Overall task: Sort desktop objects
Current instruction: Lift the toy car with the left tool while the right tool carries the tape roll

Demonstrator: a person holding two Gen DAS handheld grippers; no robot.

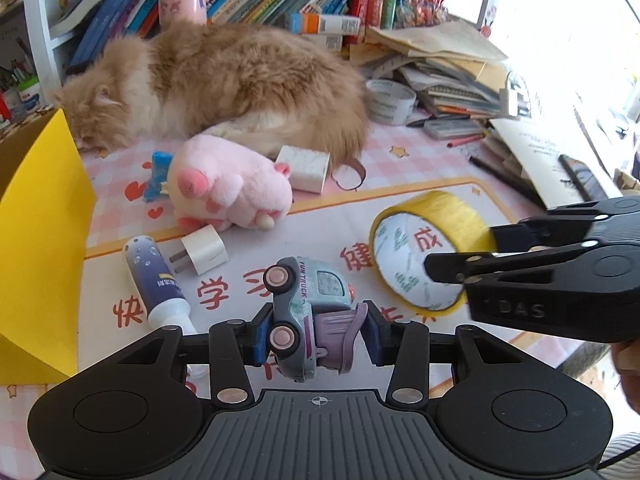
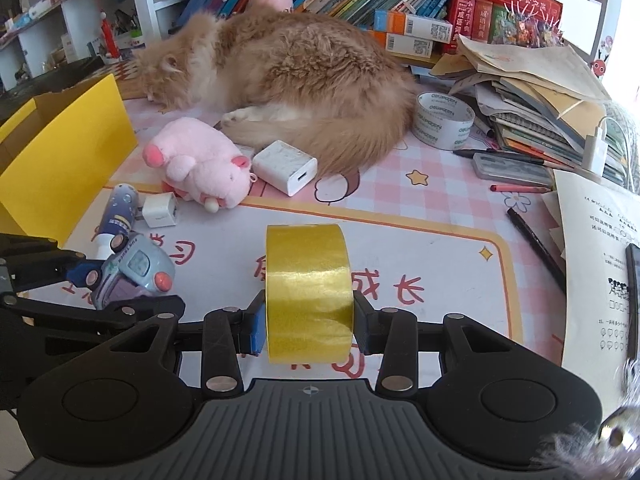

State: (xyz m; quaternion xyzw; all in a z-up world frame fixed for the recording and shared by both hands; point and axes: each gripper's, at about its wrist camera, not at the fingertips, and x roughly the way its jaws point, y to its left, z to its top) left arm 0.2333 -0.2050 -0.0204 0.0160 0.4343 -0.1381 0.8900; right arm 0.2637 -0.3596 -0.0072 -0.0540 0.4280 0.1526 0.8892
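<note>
Left hand-held gripper (image 1: 314, 338), seen from its own wrist camera: clamped on a small grey-and-purple toy truck (image 1: 310, 316), tipped on its side with pink wheels facing left, pinched between the blue pads and raised off the tabletop (image 1: 280, 236). Right hand-held gripper (image 2: 308, 330), seen from its own camera: clamped on a roll of yellow tape (image 2: 309, 292), standing on edge between the pads, its broad yellow band facing the lens.

Shown only from the left wrist: the tape roll's white printed core (image 1: 408, 264), with one black finger of the right tool reaching inside the ring. Shown only from the right wrist: the port end of a white charger block (image 2: 285, 167), and a phone edge at far right.

Behind both: a sleeping orange cat (image 2: 288, 92), a pink plush toy (image 2: 200, 160), a yellow box (image 2: 60, 152) at left.
</note>
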